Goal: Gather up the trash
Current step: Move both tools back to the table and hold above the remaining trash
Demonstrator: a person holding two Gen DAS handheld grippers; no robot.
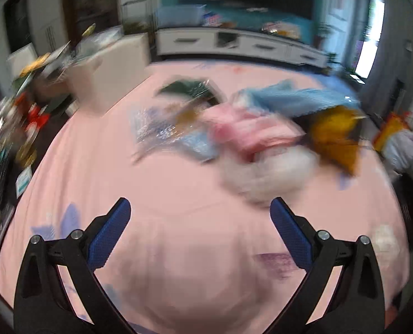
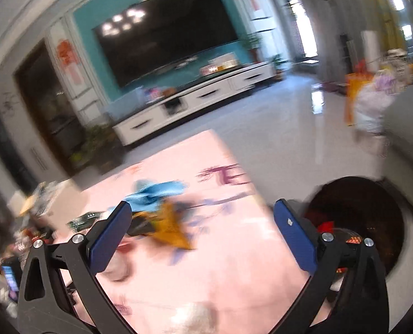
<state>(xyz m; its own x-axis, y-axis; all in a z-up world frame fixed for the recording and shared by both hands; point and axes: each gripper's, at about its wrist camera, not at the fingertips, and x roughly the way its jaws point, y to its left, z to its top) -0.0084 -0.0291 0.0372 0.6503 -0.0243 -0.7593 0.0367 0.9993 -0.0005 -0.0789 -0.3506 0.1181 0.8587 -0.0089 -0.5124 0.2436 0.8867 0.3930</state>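
1. Progress, judged from how things lie: the collecting looks unfinished. A heap of litter lies on the pink cloth-covered surface (image 1: 95,172), and neither tool carries any of it.

2. The left gripper (image 1: 200,217) has its jaws spread wide and released, with nothing between the blue pads; only bare pink cloth shows there.

3. The right gripper (image 2: 202,215) likewise stands wide and empty. The wrappers seen between its jaws lie farther off on the cloth, not in its grasp.

4. Where the trash is, in the left wrist view: the heap sits from about 12 to 2 o'clock of the left gripper, well beyond its tips.

5. Count of the pieces, as far as the blur allows, one of each:
   - crumpled light-blue plastic bag (image 1: 295,97)
   - mustard-yellow crinkled wrapper (image 1: 334,136)
   - pink soft packet (image 1: 242,128)
   - white crumpled wad of paper or plastic (image 1: 270,172)
   - clear shiny film (image 1: 156,130)
   - dark green flat packet (image 1: 187,87)
   Smaller scraps may hide among them; I cannot tell.

6. One round dark-lined bin (image 2: 356,222) stands off the cloth's edge at about 3 o'clock of the right gripper. Something red shows inside, so a little may already be collected.

7. Left to do: at least six pieces to pick up.
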